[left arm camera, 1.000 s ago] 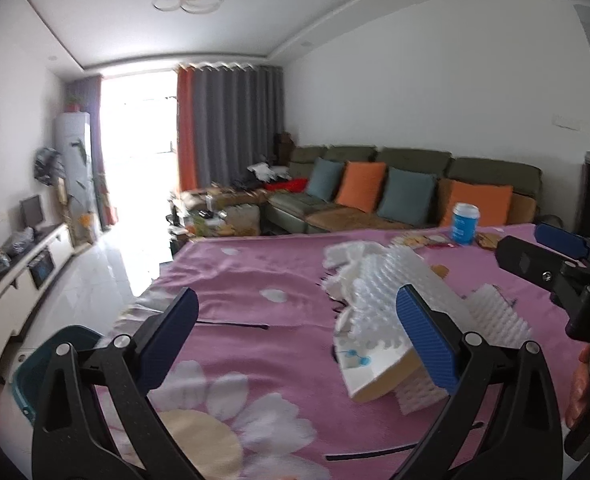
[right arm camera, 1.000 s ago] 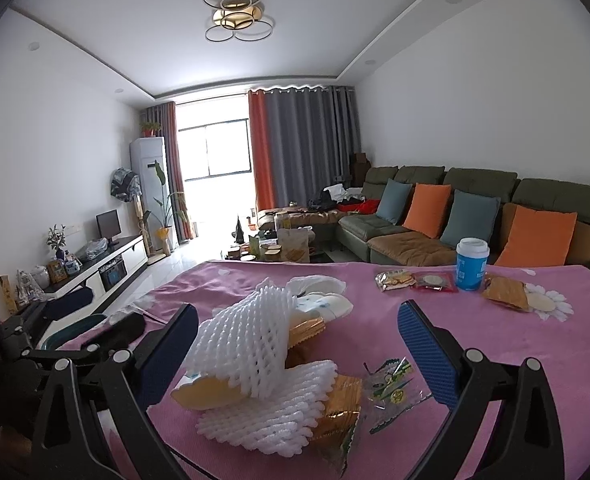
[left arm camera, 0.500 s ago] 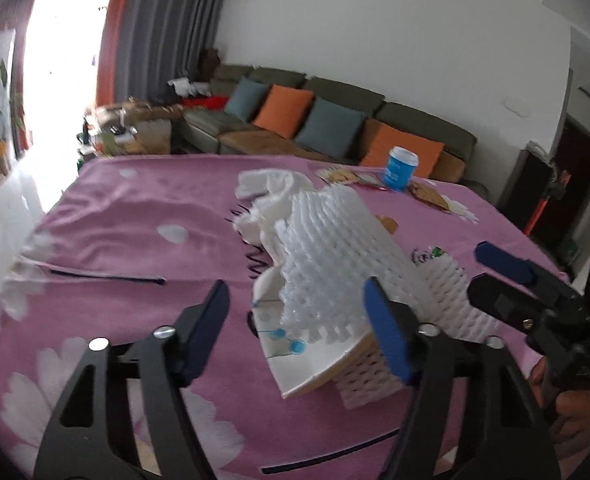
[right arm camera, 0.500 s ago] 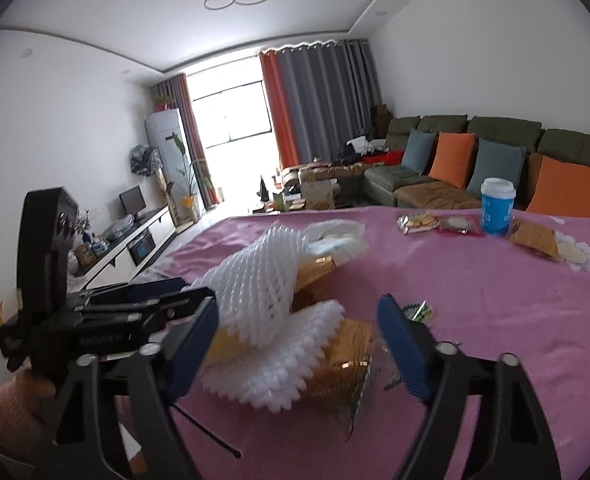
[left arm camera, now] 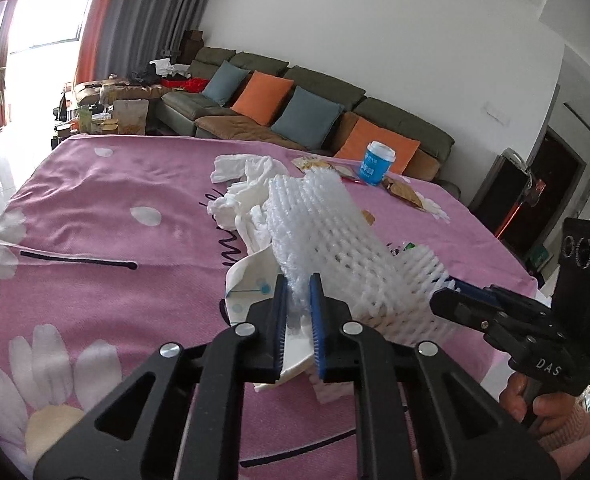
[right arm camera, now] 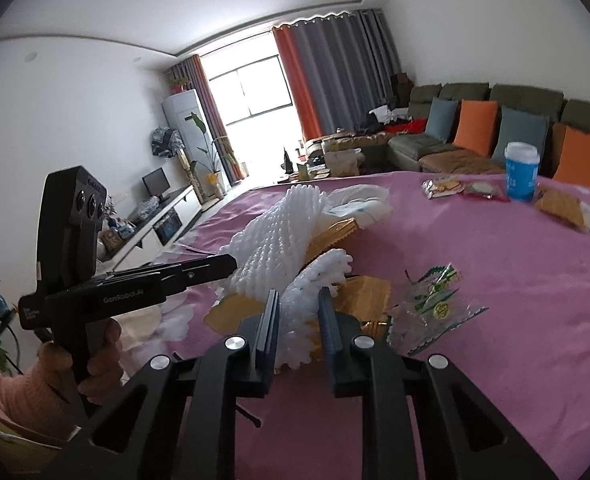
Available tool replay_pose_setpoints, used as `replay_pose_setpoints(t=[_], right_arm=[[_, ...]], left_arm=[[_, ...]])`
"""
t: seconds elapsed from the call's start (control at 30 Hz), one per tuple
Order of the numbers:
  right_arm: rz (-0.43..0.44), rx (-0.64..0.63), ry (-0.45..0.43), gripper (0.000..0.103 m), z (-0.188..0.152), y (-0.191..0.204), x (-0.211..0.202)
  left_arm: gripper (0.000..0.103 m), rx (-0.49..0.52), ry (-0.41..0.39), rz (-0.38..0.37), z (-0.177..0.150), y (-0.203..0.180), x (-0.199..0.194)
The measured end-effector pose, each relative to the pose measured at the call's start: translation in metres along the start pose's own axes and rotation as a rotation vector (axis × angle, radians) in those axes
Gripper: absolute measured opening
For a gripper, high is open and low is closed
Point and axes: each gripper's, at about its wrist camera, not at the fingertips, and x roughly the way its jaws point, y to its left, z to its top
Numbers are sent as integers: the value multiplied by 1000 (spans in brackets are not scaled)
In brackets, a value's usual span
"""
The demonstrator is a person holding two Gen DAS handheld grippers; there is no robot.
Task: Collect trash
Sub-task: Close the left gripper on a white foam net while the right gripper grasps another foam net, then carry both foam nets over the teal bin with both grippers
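A pile of trash lies on the pink flowered tablecloth [left arm camera: 107,236]: two white foam nets, crumpled tissue [left arm camera: 247,184], a white paper plate [left arm camera: 251,280] and gold wrappers [right arm camera: 369,296]. My left gripper [left arm camera: 298,280] is closing, and its blue pads press on the near end of the upper foam net [left arm camera: 327,232]. My right gripper [right arm camera: 299,294] is closing too, pinching the lower foam net [right arm camera: 315,284] between its pads. Each gripper shows in the other's view, the left gripper [right arm camera: 215,268] and the right gripper [left arm camera: 447,294], both at the pile from opposite sides.
A clear green-printed wrapper [right arm camera: 435,300] lies right of the pile. Farther back stand a blue cup [right arm camera: 521,172] and snack packets [right arm camera: 443,188]. A green sofa [left arm camera: 327,120] with cushions runs behind the table. A person's hand [right arm camera: 99,356] holds the left gripper.
Both grippers went from wide open to nearly shut, each onto a foam net. The left gripper came in toward the pile and tipped downward.
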Motion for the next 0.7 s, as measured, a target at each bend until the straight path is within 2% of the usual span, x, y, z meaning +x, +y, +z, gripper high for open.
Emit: replay_pose_setpoints(t=[0.23, 0.7], right_arm=[[49, 2, -37, 16, 19, 2, -11], [-3, -89, -165, 15, 61, 16, -41]], left_arm=[[11, 11, -65, -11, 7, -3, -31], [11, -48, -196, 32, 17, 19, -106]])
